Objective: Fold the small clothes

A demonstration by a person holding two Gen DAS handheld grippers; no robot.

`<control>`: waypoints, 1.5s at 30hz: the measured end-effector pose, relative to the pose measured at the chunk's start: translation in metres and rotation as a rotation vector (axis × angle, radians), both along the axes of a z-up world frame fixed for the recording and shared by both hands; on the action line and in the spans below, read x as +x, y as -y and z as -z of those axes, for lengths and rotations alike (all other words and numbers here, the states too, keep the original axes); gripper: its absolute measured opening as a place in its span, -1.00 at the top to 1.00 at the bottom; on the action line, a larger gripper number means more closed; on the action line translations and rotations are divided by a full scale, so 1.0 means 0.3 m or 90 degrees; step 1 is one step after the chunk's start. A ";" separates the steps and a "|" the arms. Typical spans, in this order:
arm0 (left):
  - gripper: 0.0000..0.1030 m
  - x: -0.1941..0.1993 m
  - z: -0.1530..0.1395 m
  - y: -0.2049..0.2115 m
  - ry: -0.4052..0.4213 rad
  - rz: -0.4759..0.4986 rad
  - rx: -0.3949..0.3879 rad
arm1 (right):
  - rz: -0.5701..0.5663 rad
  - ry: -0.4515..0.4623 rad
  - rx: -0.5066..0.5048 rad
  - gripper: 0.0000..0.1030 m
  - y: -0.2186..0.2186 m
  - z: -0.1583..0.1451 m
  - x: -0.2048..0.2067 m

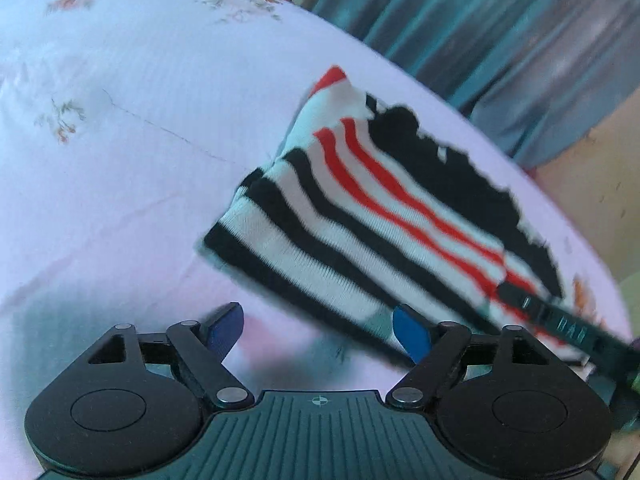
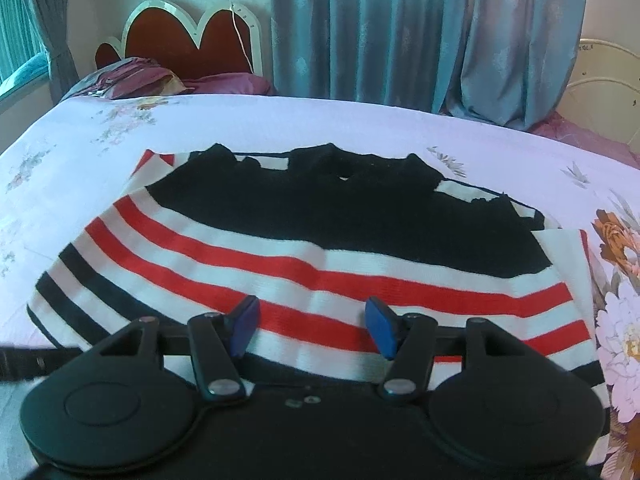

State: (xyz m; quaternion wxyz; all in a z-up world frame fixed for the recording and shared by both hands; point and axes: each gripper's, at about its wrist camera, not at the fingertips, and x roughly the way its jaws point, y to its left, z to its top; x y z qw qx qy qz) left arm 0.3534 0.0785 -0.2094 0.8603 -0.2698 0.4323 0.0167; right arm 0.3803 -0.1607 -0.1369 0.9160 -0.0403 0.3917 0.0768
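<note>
A small knitted garment with black, white and red stripes and a solid black upper part lies folded on the bed [image 2: 304,236]. In the left wrist view it lies to the right [image 1: 360,208]. My left gripper [image 1: 318,332] is open and empty, low over the sheet beside the garment's near left corner. My right gripper [image 2: 312,326] is open and empty, hovering just above the garment's near striped edge. The right gripper's finger [image 1: 560,320] shows over the garment in the left wrist view.
The bed has a pale pink floral sheet [image 2: 360,120]. Purple pillows [image 2: 132,80] and a red headboard [image 2: 180,36] are at the far left. Blue-grey curtains [image 2: 400,32] hang behind the bed. The bed's right edge [image 1: 592,240] is close to the garment.
</note>
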 end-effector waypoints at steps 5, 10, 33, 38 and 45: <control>-0.55 0.045 0.029 -0.027 0.047 -0.044 -0.060 | 0.004 0.006 -0.009 -0.11 0.011 0.011 0.005; -0.48 0.101 0.047 -0.027 0.087 -0.065 -0.075 | -0.004 0.009 -0.025 -0.17 -0.005 0.034 0.018; 0.65 0.126 -0.206 0.123 0.255 0.040 0.064 | 0.033 0.016 0.014 0.09 0.049 0.034 0.001; 0.65 0.154 -0.318 0.303 0.321 0.161 0.116 | 0.088 0.035 0.091 0.05 0.193 -0.032 -0.042; 0.69 0.149 -0.330 0.635 0.356 0.348 0.142 | 0.171 0.068 0.095 0.05 0.441 -0.109 -0.127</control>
